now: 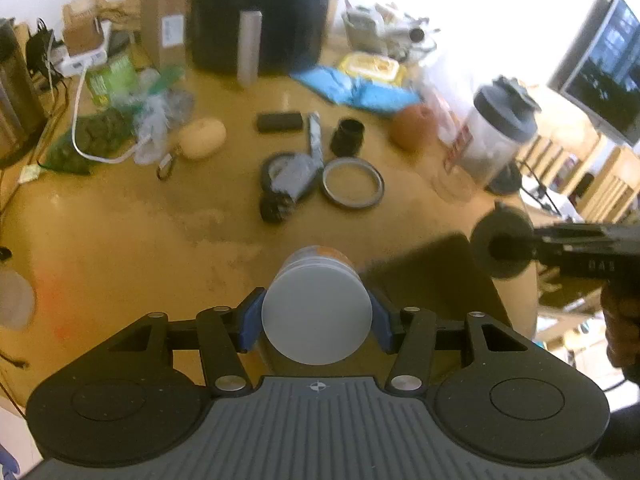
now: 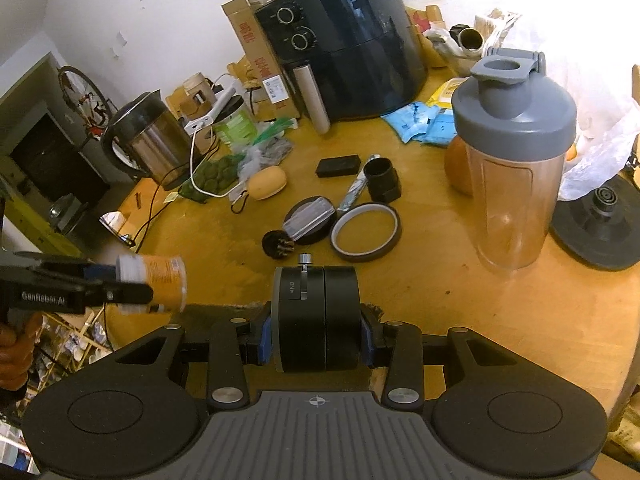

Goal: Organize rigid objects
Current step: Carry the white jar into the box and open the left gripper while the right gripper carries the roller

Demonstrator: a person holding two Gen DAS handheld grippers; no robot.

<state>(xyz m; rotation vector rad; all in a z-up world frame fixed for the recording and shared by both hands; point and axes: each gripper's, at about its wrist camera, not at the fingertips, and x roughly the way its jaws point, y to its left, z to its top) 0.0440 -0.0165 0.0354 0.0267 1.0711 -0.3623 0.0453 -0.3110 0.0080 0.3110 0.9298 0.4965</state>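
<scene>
Left gripper (image 1: 316,320): jaws clamped on orange can (image 1: 318,304), held above worktop (image 1: 140,232) near its front edge. Right gripper (image 2: 316,338): jaws clamped on black disc (image 2: 316,318), also off worktop. Beyond: tape ring (image 2: 365,232), shaker bottle (image 2: 514,152), air fryer (image 2: 348,36).

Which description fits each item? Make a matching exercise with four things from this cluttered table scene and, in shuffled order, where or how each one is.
Things:
1. orange can
2. black disc-shaped device
3. shaker bottle
4. tape ring

States:
A. lying flat on the wooden table
B. held in the right gripper
C. standing upright with its spout cap flipped open
D. held in the left gripper

Pairs: 1-D, 2-B, 3-C, 4-A
</scene>
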